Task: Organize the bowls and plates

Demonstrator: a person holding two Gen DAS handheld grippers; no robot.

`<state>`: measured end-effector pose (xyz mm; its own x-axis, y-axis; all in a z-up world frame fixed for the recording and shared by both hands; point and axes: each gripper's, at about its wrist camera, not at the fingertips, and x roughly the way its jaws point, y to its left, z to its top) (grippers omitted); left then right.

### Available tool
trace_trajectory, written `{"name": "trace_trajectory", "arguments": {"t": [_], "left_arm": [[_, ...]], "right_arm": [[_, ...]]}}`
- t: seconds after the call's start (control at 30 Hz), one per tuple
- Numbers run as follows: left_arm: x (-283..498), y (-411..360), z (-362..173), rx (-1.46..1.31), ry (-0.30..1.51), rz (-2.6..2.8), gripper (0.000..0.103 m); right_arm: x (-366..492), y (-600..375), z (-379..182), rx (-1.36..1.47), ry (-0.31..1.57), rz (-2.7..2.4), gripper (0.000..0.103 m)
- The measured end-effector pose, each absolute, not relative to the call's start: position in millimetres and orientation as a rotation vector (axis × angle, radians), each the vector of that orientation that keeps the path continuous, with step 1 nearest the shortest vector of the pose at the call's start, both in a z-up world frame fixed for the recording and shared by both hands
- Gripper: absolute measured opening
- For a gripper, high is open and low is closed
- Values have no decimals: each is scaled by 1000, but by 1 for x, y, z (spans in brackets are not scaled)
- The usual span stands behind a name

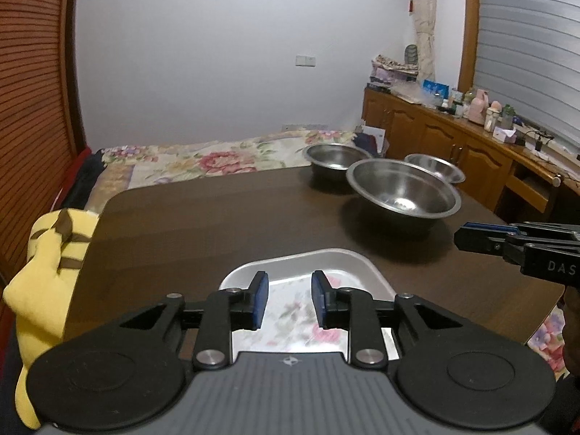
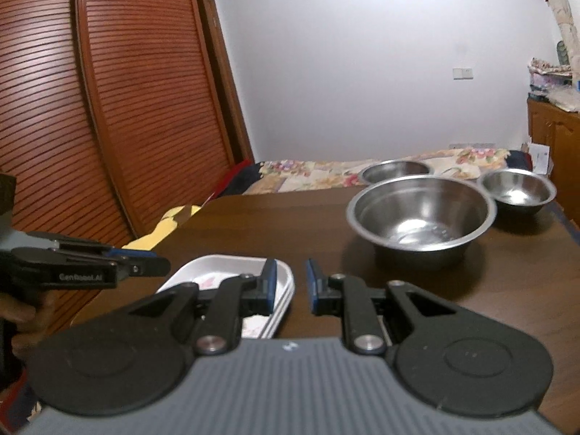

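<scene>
On dark wooden table: three steel bowls, white tray; bed behind.

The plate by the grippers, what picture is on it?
The white plate has a pink flower pattern, best seen in the left wrist view.

Left half of the table lies bare — 3 bowls crowd the far right.

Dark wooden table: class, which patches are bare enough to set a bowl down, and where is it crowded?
The dark wooden table is bare across its left half, between the white rectangular floral plates, the yellow plush toy and the far edge. The far right is crowded: three steel bowls cluster there.
</scene>
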<state>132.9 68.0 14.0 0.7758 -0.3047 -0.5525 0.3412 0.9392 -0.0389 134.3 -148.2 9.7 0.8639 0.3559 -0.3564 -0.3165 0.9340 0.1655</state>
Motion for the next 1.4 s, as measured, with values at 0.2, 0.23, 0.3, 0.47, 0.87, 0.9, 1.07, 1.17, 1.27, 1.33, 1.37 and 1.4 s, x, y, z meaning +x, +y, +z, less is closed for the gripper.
{"name": "trace_trajectory", "arguments": {"t": [0.2,0.23,0.3,0.47,0.87,0.9,1.07,1.17,1.27,1.33,1.37,1.4], "left_arm": [[145,41,23,75,560,-385,38],[147,36,24,74,556,-390,40],[153,26,25,69,549,-405,46],[167,2,26,69,541,-441,51],[211,-36,14,43,558,-470,62],[215,-39,13,43,561,-468,62],[230,-49,7,32,585,-463,62],[236,-54,4,30,590,-455,62],[242,-58,-1,20,606,-449,62],[245,-59,-4,19,613,-445,62],[247,-60,-5,18,615,-443,62],[248,-60,-7,18,621,-442,62]], "right_arm": [[136,-174,18,87,369,303,20],[138,-178,19,85,368,294,20],[140,-187,21,86,364,278,22],[149,-206,20,70,359,230,35],[202,-249,2,93,368,144,50],[206,-252,0,100,370,140,50],[228,-264,-11,133,388,138,50],[238,-269,-16,152,394,150,50],[245,-273,-19,169,399,172,50],[249,-275,-21,177,405,186,50],[252,-274,-21,179,408,193,50],[254,-274,-22,179,410,200,50]]}}
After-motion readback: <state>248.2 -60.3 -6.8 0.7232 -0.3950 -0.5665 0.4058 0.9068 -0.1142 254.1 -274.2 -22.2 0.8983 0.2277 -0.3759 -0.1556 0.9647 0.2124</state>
